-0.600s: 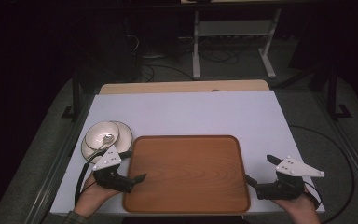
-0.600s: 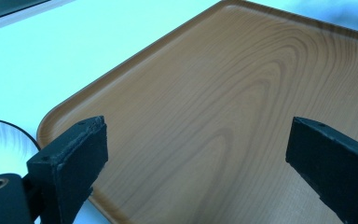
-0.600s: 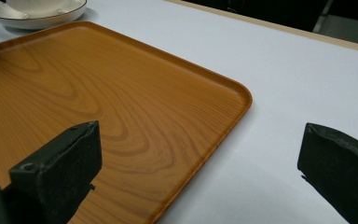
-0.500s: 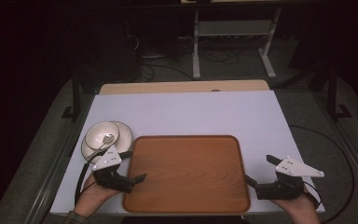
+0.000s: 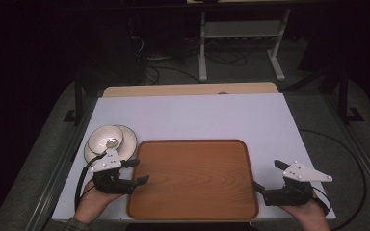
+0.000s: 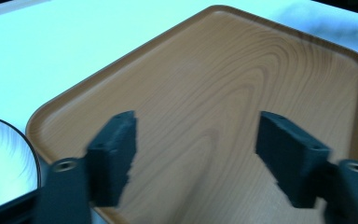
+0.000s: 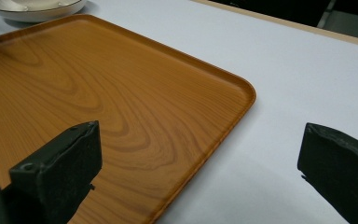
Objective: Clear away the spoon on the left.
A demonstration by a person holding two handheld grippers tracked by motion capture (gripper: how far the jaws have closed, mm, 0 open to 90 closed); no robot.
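A wooden tray (image 5: 192, 178) with a raised rim lies on the white tabletop near the front edge. My left gripper (image 5: 138, 172) is open at the tray's left edge. In the left gripper view its jaws (image 6: 196, 140) hang apart over the tray (image 6: 223, 70) with nothing between them. My right gripper (image 5: 266, 174) is open at the tray's right edge. In the right gripper view (image 7: 200, 163) one jaw is over the tray (image 7: 98, 84) and the other over the white surface, straddling the rim.
A white bowl (image 5: 107, 138) sits on a plate (image 5: 127, 139) just beyond the tray's left far corner, close to my left gripper. The white tabletop (image 5: 197, 115) stretches back to a wooden strip (image 5: 188, 90). Cables and a frame stand on the floor behind.
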